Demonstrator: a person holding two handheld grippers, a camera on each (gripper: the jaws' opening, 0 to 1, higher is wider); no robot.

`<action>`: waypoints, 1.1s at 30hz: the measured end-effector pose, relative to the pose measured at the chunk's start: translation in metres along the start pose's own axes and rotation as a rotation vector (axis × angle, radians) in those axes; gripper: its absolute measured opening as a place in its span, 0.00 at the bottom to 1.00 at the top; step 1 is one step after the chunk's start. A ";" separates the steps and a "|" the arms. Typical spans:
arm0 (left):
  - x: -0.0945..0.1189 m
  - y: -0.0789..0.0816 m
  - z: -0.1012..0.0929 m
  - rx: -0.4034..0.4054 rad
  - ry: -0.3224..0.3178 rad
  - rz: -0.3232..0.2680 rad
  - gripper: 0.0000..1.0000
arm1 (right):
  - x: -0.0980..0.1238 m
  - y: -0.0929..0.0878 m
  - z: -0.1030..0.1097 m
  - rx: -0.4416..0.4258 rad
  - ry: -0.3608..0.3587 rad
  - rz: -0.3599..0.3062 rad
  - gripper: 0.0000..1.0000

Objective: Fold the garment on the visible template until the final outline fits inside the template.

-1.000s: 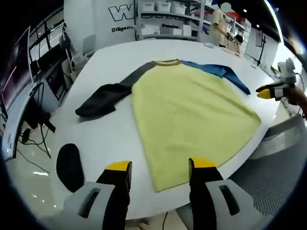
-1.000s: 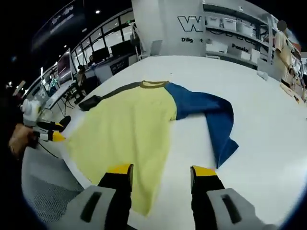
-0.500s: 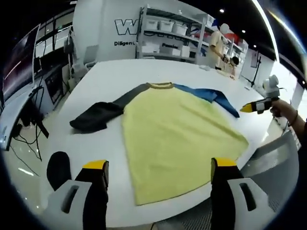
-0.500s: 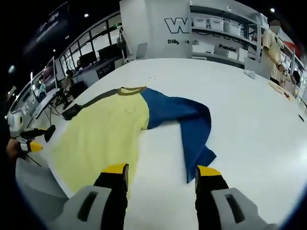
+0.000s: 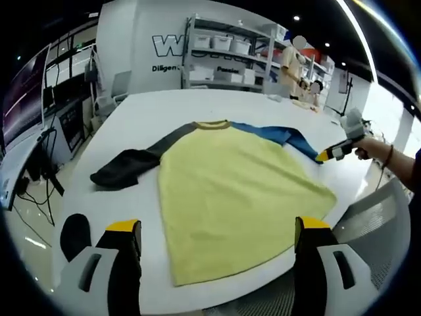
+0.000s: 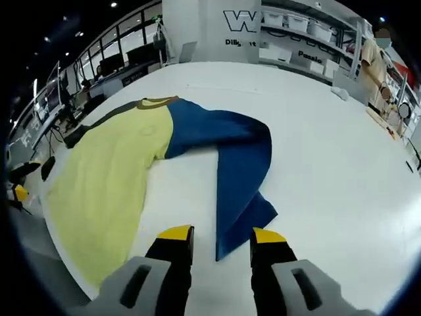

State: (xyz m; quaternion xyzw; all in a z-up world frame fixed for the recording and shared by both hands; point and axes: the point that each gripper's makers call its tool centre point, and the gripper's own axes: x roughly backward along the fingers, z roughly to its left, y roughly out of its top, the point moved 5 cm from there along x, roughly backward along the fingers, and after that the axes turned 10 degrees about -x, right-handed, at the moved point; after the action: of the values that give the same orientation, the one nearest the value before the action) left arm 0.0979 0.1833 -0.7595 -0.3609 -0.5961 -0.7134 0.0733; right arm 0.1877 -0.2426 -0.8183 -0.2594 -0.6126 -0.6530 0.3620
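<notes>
No fold is made yet: the shirt (image 5: 230,191) lies flat and fully spread on the white counter (image 5: 164,108), so by my judgement the whole folding sequence is still ahead. I can make out no template outline on the counter in either view.

Position: the shirt lies with its hem at the counter edge nearest me. In the left gripper view the yellow body takes the centre, the dark sleeve (image 5: 131,168) runs off to the left and the blue sleeve (image 5: 279,135) to the right. In the right gripper view the blue sleeve (image 6: 240,168) bends at the elbow, and its cuff lies just ahead of my right tool (image 6: 215,237).

Orientation: the collar (image 5: 212,124) points away from me, toward the shelves (image 5: 230,52). The long axis of the body runs from hem to collar, straight out across the counter. The two sleeves set a cross axis, though the blue one doubles back toward me.

Tool state: my left tool (image 5: 217,230) has its jaws wide apart and empty, above the hem. My right tool has its jaws parted with a narrower gap, holding nothing, lined up on the blue cuff.

Remaining work, as I judge it: bring both sleeves in over the body, then fold the body.
</notes>
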 end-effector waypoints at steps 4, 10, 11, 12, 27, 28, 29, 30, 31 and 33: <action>0.000 -0.002 -0.005 -0.015 -0.008 0.018 0.96 | -0.005 -0.005 -0.002 0.006 0.001 0.018 0.16; 0.001 -0.001 0.000 0.015 0.006 -0.008 0.94 | -0.003 0.001 -0.017 0.017 0.006 -0.002 0.00; 0.001 -0.001 0.001 0.005 0.010 -0.002 0.94 | -0.002 0.002 -0.019 0.012 -0.001 0.001 0.00; 0.000 -0.001 -0.001 -0.001 0.013 -0.003 0.94 | 0.000 0.004 -0.021 0.017 -0.009 -0.002 0.00; -0.005 -0.003 -0.015 -0.078 -0.072 0.018 0.96 | 0.026 0.086 -0.075 0.018 -0.145 -0.144 0.00; -0.005 -0.002 -0.016 -0.087 -0.076 0.018 0.97 | 0.026 0.092 -0.079 0.020 -0.150 -0.149 0.00; -0.005 -0.002 -0.017 -0.092 -0.077 0.017 0.97 | 0.024 0.096 -0.082 0.025 -0.154 -0.145 0.00; -0.005 -0.002 -0.018 -0.099 -0.079 0.016 0.97 | 0.024 0.102 -0.086 0.030 -0.167 -0.133 0.00; -0.005 -0.002 -0.018 -0.100 -0.080 0.016 0.98 | 0.024 0.108 -0.088 0.041 -0.176 -0.136 0.00; -0.005 -0.001 -0.018 -0.097 -0.074 0.010 0.97 | 0.022 0.116 -0.095 0.045 -0.186 -0.137 0.00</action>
State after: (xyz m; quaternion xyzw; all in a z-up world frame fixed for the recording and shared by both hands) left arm 0.0932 0.1661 -0.7636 -0.3934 -0.5613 -0.7272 0.0372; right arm 0.2765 -0.3381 -0.7412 -0.2680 -0.6743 -0.6355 0.2639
